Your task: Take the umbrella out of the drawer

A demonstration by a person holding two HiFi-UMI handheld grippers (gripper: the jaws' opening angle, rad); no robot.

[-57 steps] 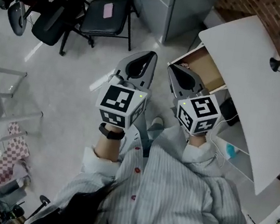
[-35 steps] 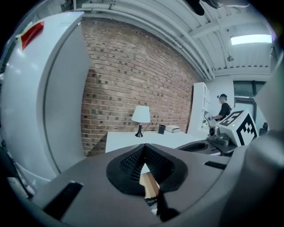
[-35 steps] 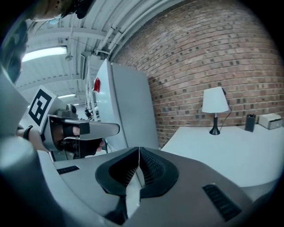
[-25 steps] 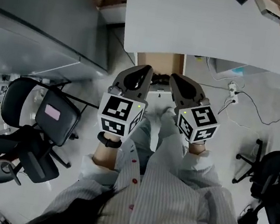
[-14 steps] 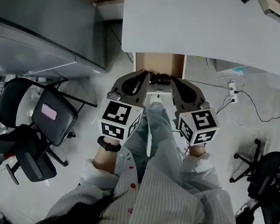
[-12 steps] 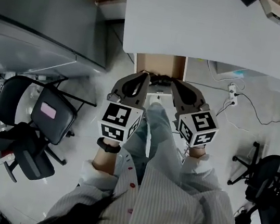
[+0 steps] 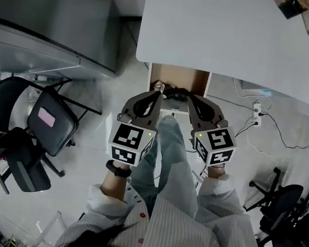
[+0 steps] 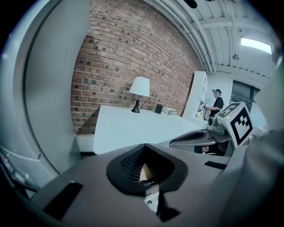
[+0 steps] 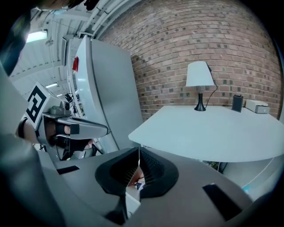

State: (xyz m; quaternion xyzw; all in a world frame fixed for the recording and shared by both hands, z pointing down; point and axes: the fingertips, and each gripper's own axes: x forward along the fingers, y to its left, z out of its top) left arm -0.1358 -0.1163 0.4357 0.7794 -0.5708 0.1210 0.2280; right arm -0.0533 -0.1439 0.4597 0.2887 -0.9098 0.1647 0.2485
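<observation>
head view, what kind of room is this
Likely an office or lab workspace: a large white desk, black swivel office chairs, and a white-shaded table lamp against a red brick wall.

This is an office-style workroom with an industrial finish. A broad white tabletop stands against a bare brick wall, with a shaded desk lamp and some small devices at its far edge and an open drawer beneath its near edge. A black swivel chair and a folding chair stand on the pale, hard floor, and another swivel chair stands off to the other side. A power strip trails cables across the floor. Tall grey cabinets flank the tabletop. Overhead is a ribbed ceiling with a strip light, and a person stands far back in the room.
</observation>
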